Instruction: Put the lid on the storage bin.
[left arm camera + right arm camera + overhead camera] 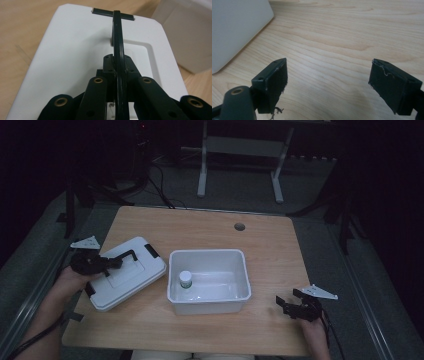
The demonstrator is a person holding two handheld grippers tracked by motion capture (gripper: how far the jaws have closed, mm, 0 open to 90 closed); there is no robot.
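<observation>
The left gripper (114, 262) is clenched on the black handle (118, 47) of the white lid (131, 272): in the left gripper view its 2 jaws press flat against either side of the thin handle bar, which runs straight away from the camera to a black crossbar at the lid's far edge. In the high view the handle stands raised above the lid's top, and the person's left hand (75, 279) holds the gripper at the lid's left side. The lid lies on the wooden table (210, 227), at its left, turned at an angle, with a black latch at each end. Its right corner comes just beside the left wall of the white bin (172, 270).

The right gripper (288, 302) is released, its 2 jaws spread wide with nothing between them. In the right gripper view the jaws stand over bare wood grain, with a corner of the bin (237, 30) at the upper left, apart from them. The high view puts this gripper near the table's front right corner, well apart from the bin.

The bin sits open at the table's middle. Inside it, against the left wall, stands 1 small bottle (185, 280) with a white cap and a green band. A round grommet hole (239, 226) sits in the table beyond the bin.
</observation>
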